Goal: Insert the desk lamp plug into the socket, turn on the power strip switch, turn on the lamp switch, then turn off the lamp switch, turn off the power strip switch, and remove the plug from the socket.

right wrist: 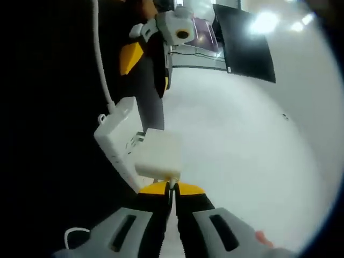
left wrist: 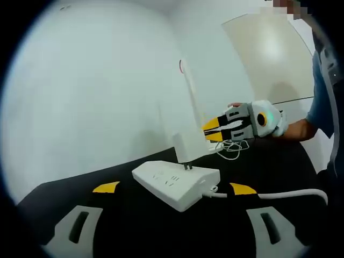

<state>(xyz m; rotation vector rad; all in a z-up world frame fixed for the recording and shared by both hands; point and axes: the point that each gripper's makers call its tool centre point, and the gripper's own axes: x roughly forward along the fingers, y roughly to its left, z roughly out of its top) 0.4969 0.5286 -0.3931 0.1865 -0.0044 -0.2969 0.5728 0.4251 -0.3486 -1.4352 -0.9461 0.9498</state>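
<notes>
The right gripper (right wrist: 171, 200), clamped on the lamp's cord, holds the plug (right wrist: 157, 156) beside the power strip (left wrist: 176, 183); the left gripper (left wrist: 174, 189) gapes.

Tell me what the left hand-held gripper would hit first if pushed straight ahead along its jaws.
Most likely the white power strip, which lies on the black table directly ahead between the open jaws of the left hand-held gripper. Depth is hard to judge in this fisheye view.
</notes>
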